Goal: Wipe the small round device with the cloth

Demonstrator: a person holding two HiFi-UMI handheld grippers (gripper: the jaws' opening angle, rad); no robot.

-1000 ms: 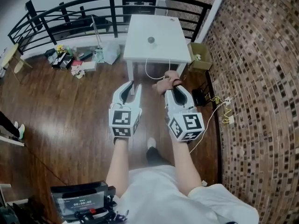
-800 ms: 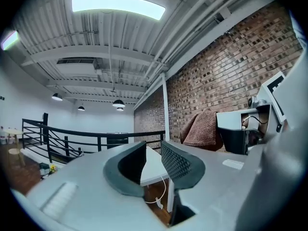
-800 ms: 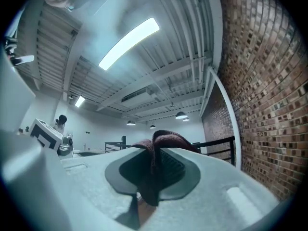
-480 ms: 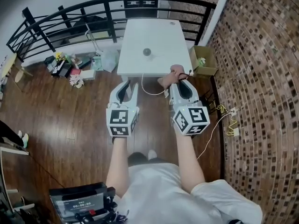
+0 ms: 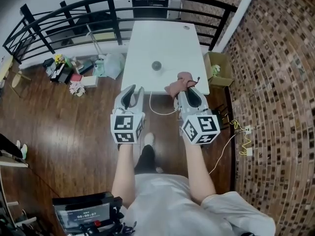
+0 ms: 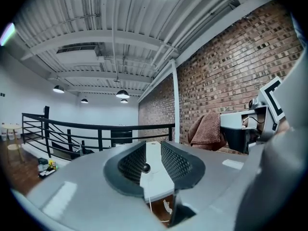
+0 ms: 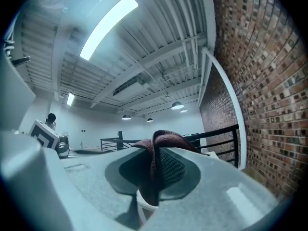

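The white table (image 5: 162, 38) is stood against the black railing (image 5: 123, 6), and its near edge is faced by both grippers, so that the top can be reached from where the person stands. The left gripper (image 5: 132, 93) is held at the left part of that edge with its jaws closed together and nothing between them. It is judged to be kept free, perhaps for steadying the device while it is rubbed. The right gripper (image 5: 189, 93) is held toward the table's near right corner, and its jaws are clamped on the brown cloth (image 5: 177, 84). The cloth is pinched so that a bunched fold is left standing out beyond the tips, where it can be pressed down as a wiping pad. The small round device (image 5: 156, 65) is set on the table's near half, apart from both grippers and not yet touched by the cloth. A white cable (image 5: 156, 107) is hung from the near edge; whether it is joined to the device cannot be made out.
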